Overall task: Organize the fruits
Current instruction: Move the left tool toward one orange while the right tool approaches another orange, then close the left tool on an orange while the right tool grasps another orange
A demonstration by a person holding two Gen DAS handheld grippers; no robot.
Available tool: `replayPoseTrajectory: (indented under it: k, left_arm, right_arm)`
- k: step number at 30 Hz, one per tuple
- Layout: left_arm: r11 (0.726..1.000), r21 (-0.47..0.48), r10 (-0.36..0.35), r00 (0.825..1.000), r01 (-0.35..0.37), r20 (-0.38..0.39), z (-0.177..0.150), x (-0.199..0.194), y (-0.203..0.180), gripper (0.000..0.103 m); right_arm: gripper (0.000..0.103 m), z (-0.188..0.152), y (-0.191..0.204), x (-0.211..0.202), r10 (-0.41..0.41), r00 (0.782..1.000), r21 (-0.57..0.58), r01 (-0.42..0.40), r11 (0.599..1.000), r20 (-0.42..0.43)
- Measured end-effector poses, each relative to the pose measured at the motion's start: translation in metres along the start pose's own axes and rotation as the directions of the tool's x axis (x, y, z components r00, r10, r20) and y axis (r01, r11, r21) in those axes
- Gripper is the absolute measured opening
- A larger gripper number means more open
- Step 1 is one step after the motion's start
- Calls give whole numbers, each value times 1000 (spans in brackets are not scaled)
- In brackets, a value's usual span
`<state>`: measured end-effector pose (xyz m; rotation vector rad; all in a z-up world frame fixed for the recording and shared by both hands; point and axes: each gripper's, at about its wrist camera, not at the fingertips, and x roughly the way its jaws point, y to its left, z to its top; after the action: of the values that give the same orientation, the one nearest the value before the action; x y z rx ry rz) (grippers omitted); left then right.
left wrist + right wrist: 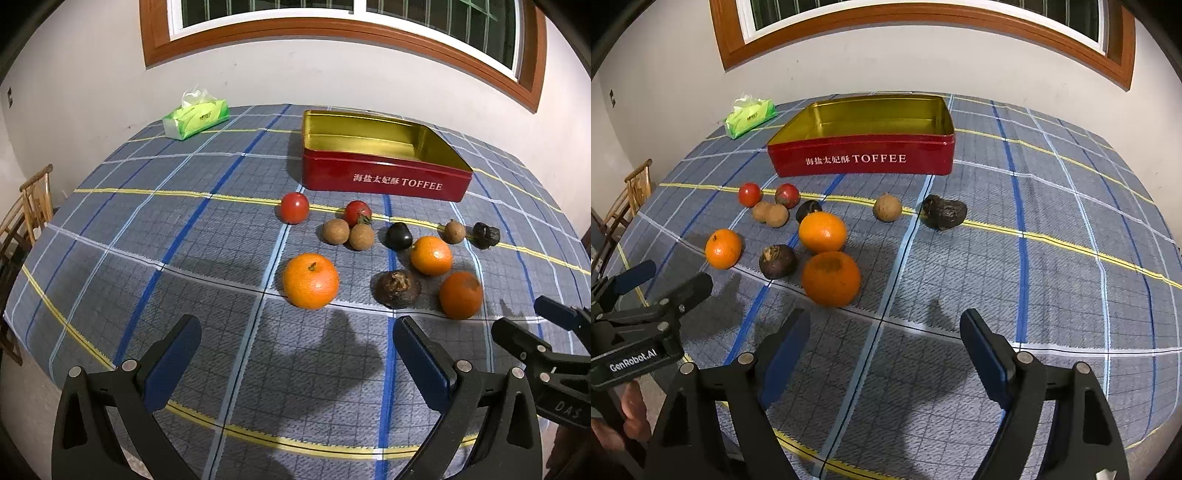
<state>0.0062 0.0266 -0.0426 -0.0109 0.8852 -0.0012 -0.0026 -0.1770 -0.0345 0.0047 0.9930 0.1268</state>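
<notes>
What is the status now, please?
Left gripper and right gripper open, empty. Round orange fruits on checked blue tablecloth. Red metal toffee tin empty. Nothing in the way.

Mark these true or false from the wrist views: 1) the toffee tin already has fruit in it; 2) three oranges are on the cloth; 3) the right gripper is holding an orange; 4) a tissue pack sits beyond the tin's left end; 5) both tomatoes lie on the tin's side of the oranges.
1) False. The red toffee tin is empty; only its gold inside shows.
2) True. Three oranges lie on the checked cloth.
3) False. The right gripper is open over bare cloth, with nothing between its fingers.
4) True. The green tissue pack sits there, near the wall.
5) True. The two tomatoes lie between the tin and the oranges.
</notes>
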Motion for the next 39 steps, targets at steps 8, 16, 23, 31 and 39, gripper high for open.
replayPoseTrajectory:
  k: [8, 16, 23, 31, 39]
  left_arm:
    - [1000, -17, -2, 1000, 1, -26, 1, 9, 8, 92]
    - [1000, 9, 0, 999, 0, -33, 4, 19, 6, 89]
    - [1000, 23, -12, 999, 13, -39, 10, 29, 7, 88]
    - [999, 24, -23, 999, 23, -30, 17, 37, 7, 87]
    - [999, 39, -24, 999, 26, -42, 19, 47, 5, 75]
  right_arm:
    - [74, 0, 7, 11, 25, 999, -18, -26, 1000, -25]
    - [69, 5, 12, 26, 42, 998, -29, -44, 999, -55]
    - [67, 12, 20, 35, 49, 996, -44, -52, 998, -71]
    - [59, 17, 29, 43, 49, 995, -67, -54, 996, -81]
    - [48, 20, 27, 42, 73, 994, -53, -77, 996, -79]
